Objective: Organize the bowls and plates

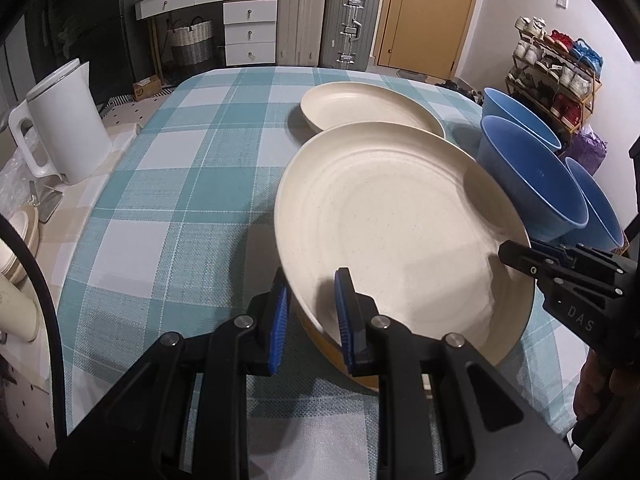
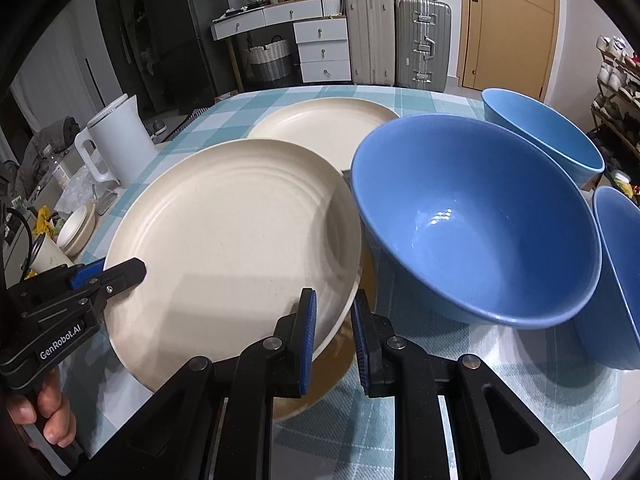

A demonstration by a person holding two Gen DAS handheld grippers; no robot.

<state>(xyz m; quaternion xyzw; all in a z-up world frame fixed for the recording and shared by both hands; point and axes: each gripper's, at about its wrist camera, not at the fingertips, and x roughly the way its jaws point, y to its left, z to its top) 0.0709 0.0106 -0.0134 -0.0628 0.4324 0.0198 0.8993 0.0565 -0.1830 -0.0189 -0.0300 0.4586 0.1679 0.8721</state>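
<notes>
Presently both grippers clamp one cream plate (image 1: 400,220) by opposite rims; left gripper (image 1: 312,312) narrow, its blue pads on the near-left edge, one pad above the rim and one below; right gripper (image 2: 334,328) narrow likewise, pinching the plate's right edge, seen also from the left wrist view as a black tip on the rim beside the bowls. Plate held tilted, just above the checked teal-and-white surface (image 1: 168,184); a yellow-brown underside or second dish shows beneath it, cannot tell which. Second cream plate (image 1: 368,108) lies flat on the surface behind the held one, partly overlapped by it in view. Three blue bowls to the right: nearest blue bowl (image 2: 476,220) just beside the held plate's rim; far blue bowl (image 2: 548,132) behind it; third blue bowl (image 2: 620,276) at the right edge, partly cut off. White kettle (image 1: 64,128) stands off the left side of the surface; a person's fingers (image 2: 52,412) wrap the left gripper's handle.
</notes>
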